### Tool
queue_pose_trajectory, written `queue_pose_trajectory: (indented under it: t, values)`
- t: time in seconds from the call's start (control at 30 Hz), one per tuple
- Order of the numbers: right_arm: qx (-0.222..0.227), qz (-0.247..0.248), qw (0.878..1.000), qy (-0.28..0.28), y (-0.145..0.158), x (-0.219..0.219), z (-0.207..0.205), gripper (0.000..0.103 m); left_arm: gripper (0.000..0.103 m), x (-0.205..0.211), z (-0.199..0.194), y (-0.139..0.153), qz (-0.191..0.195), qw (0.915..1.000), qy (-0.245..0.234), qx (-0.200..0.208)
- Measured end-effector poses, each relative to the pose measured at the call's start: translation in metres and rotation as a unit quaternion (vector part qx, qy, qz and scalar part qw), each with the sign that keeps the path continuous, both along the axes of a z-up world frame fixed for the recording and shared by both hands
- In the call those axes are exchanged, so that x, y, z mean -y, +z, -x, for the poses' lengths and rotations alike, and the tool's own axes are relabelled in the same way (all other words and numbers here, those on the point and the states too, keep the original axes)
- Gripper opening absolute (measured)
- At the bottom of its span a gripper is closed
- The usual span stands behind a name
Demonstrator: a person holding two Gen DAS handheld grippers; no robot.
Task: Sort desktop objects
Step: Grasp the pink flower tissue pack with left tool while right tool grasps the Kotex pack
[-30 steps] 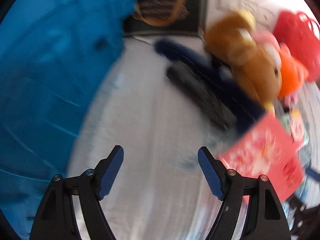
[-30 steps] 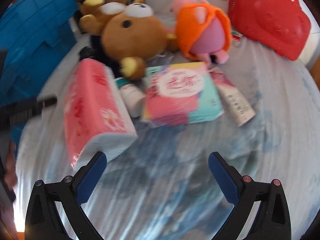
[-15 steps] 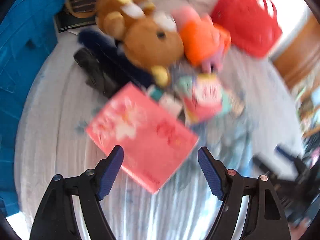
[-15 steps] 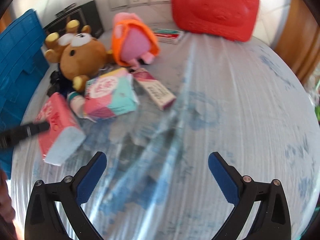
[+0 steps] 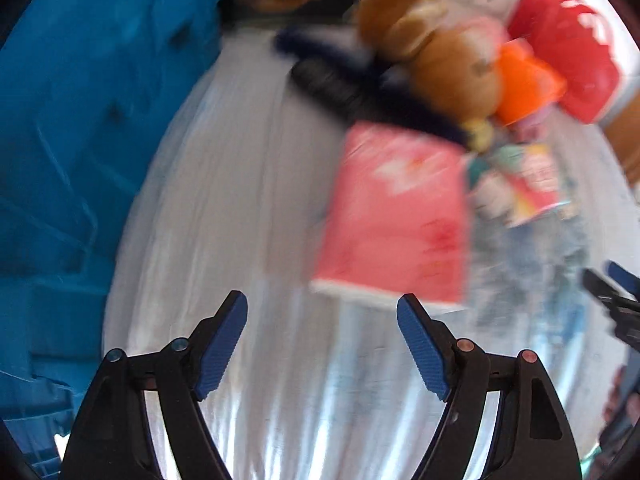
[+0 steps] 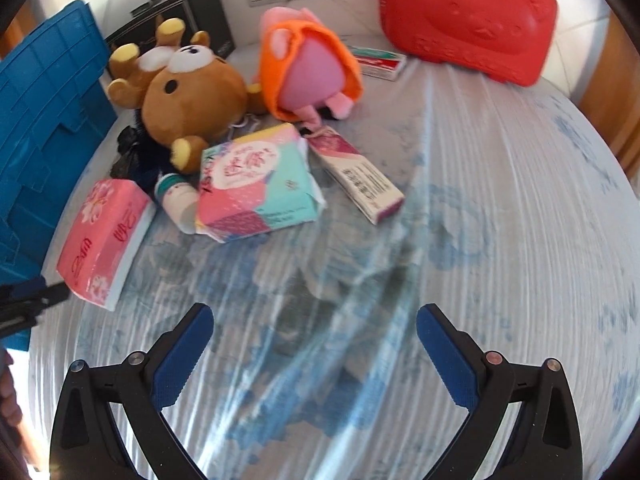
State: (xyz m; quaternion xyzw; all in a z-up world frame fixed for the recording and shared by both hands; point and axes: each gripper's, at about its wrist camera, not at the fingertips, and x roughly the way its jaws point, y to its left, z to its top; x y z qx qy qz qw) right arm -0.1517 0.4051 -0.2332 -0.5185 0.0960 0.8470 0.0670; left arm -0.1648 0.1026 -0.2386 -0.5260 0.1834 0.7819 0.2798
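Plush brown bear (image 6: 188,92), crinkly pink tissue pack (image 6: 102,236) and flat cardboard box (image 6: 360,174) lie on wrinkled cloth (image 6: 480,220); both the left gripper (image 5: 322,340) and the right gripper (image 6: 314,354) gape empty.

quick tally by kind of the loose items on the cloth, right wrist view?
Plush toys: 2, brown bear and orange-hooded pink one
Tissue packs: 2, pink and pastel
Small cartons: 2, purple-ended and red-green
Bottle: 1
Dark bundle under the bear: unclear, not counted
Total: 7
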Motion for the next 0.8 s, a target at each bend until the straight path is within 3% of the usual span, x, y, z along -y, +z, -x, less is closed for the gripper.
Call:
queue_pose_trajectory:
  t: [0.13, 0.27, 0.3, 0.4, 0.53, 0.8]
  values:
    - [-0.005, -0.012, 1.0, 0.007, 0.006, 0.004, 0.01, 0.103, 0.078, -0.027, -0.008, 0.015, -0.013, 0.9983, -0.048, -0.031]
    - [-0.006, -0.023, 1.0, 0.013, 0.009, 0.006, 0.026, 0.103, 0.078, -0.053, 0.016, -0.017, 0.021, 0.9977, -0.063, 0.008]
    - [-0.005, -0.025, 1.0, 0.014, 0.009, 0.006, 0.03, 0.103, 0.078, -0.058, 0.019, -0.027, 0.042, 0.9973, -0.06, -0.005]
    - [0.0, -0.026, 1.0, 0.017, 0.004, 0.007, 0.045, 0.103, 0.093, -0.065, 0.024, -0.04, 0.067, 0.995, -0.066, -0.035]
    - [0.011, -0.02, 0.999, 0.026, -0.009, 0.013, 0.068, 0.103, 0.094, -0.056, 0.047, -0.066, 0.053, 0.9967, -0.042, 0.045]
    - [0.015, -0.004, 0.999, 0.04, -0.027, 0.023, 0.094, 0.103, 0.092, -0.046, 0.05, -0.057, 0.027, 0.9983, -0.043, 0.028]
